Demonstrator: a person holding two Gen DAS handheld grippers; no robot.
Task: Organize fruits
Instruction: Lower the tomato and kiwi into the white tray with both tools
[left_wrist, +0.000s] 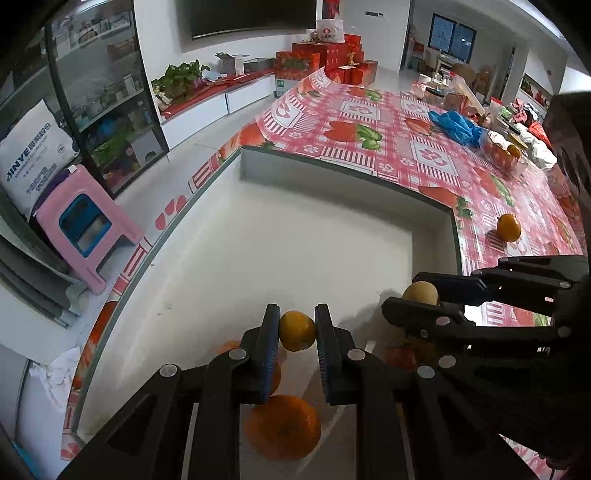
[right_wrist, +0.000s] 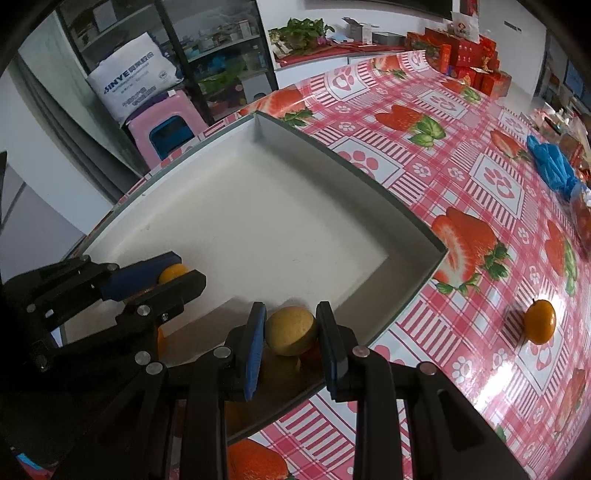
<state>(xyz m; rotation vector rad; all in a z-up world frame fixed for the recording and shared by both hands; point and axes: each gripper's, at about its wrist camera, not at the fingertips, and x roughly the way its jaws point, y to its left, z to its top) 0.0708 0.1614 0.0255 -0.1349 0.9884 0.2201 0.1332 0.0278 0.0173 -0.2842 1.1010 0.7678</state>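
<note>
A large shallow white box (left_wrist: 347, 173) (right_wrist: 369, 184) lies on the strawberry tablecloth. My left gripper (left_wrist: 297, 330) is shut on a small orange (left_wrist: 296, 331) above the box's near corner; it also shows in the right wrist view (right_wrist: 177, 275). My right gripper (right_wrist: 291, 330) is shut on a pale yellow fruit (right_wrist: 291, 330), also above the box; it shows in the left wrist view (left_wrist: 419, 295). A big orange (left_wrist: 282, 426) and other fruit lie in the box below. Another orange (left_wrist: 509, 228) (right_wrist: 540, 321) sits on the tablecloth outside the box.
A blue plastic bag (left_wrist: 456, 127) (right_wrist: 552, 166) and cluttered packages lie at the table's far end. A pink stool (left_wrist: 83, 225) and a glass cabinet (left_wrist: 103, 92) stand on the floor left of the table. Red gift boxes (left_wrist: 328, 59) are stacked beyond.
</note>
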